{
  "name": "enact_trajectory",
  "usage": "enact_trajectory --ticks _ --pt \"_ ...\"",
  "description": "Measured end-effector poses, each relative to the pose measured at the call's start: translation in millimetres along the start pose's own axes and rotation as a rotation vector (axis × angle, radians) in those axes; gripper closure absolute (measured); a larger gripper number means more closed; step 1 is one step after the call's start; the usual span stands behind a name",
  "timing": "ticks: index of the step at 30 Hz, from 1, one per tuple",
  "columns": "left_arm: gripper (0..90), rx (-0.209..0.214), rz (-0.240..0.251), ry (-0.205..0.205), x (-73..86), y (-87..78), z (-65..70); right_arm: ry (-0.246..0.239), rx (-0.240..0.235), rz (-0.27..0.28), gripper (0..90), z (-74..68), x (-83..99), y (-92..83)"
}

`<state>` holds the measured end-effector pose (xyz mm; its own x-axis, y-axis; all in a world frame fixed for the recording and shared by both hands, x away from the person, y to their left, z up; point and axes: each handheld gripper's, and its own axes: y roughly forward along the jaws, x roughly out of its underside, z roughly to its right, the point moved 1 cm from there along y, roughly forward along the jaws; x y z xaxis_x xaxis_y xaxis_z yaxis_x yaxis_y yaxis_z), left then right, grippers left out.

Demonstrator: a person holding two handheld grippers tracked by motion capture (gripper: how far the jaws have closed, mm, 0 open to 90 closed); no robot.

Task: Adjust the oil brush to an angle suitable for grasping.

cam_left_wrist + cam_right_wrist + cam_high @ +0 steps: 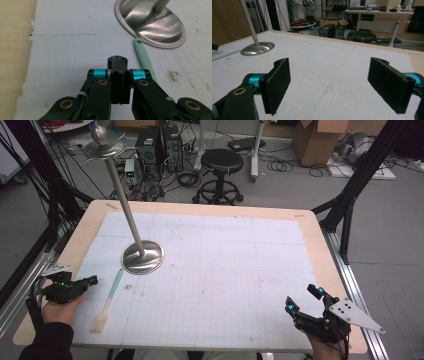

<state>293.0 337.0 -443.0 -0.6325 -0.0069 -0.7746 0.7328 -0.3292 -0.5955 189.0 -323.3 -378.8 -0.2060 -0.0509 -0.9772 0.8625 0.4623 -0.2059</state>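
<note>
Left tongs [91, 280]: held low at the worktop's [210, 210] left edge, jaws pressed together on nothing; the holding hand [59, 311] is partly covered by the tool and a dark sleeve.

Brush [108, 301]: laid flat just right of the left tongs, pale green handle, light bristles toward the near edge; in the left gripper view its bristle end is hidden behind the jaws.

Metal stand [142, 256]: round base seated on the gridded mat [225, 285], just beyond the brush handle's tip; a slanted pole is topped by a small dish.

Right tongs [301, 301]: at the near right corner, jaws spread wide and empty; the hand is cut off by the frame.
</note>
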Motion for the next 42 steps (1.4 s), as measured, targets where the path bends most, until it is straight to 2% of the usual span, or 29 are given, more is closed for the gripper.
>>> enact_trajectory --ticks 2,4,7,8,11,18,24,27,29,33,34,36,39,42 --pt "89.7 -0.002 -0.020 0.030 0.2 4.4 3.6 0.002 0.002 -0.001 17.4 -0.2 0.1 -0.6" --pt "89.7 0.002 -0.035 0.044 1.6 8.2 7.4 0.001 0.002 0.001 17.4 -0.2 0.3 -0.8" --pt "89.6 0.043 -0.068 0.075 4.8 15.1 16.0 -0.001 0.003 0.000 17.4 -0.4 0.4 -0.7" --pt "89.6 0.050 -0.068 0.090 5.6 16.2 18.6 -0.003 0.004 -0.002 17.4 -0.7 0.3 -0.6" --pt "89.6 0.077 -0.069 0.091 6.3 17.5 23.3 -0.004 0.003 -0.007 17.4 -1.3 0.4 -0.4" --pt "89.5 0.127 -0.068 0.123 8.2 19.2 32.3 -0.007 0.000 -0.008 17.4 -1.7 0.4 0.1" --pt "89.5 0.177 -0.087 0.179 13.9 19.0 53.6 -0.007 0.001 -0.006 17.5 -2.1 0.4 0.6" --pt "89.5 0.199 -0.088 0.191 15.9 19.6 61.6 -0.008 0.000 -0.009 17.5 -2.5 0.3 0.5" --pt "89.5 0.219 -0.097 0.220 17.0 20.8 72.5 -0.009 -0.001 -0.008 17.6 -2.9 0.2 0.3" --pt "89.5 0.242 -0.103 0.241 18.1 21.4 80.1 -0.008 0.000 -0.006 17.7 -2.4 0.1 0.0" --pt "89.5 0.251 -0.098 0.242 17.6 20.6 80.0 -0.010 0.000 -0.005 17.7 -2.2 0.1 0.0" --pt "89.5 0.272 -0.037 0.219 13.4 13.3 78.8 -0.012 -0.001 -0.007 17.7 -2.2 -0.1 -0.4" --pt "88.4 0.302 0.040 0.221 7.2 -0.8 75.8 -0.013 -0.001 -0.008 17.7 -2.2 -0.1 -0.3" --pt "74.1 0.354 0.122 0.203 4.8 -16.6 74.5 -0.013 -0.006 -0.006 17.7 -3.1 0.0 0.5"
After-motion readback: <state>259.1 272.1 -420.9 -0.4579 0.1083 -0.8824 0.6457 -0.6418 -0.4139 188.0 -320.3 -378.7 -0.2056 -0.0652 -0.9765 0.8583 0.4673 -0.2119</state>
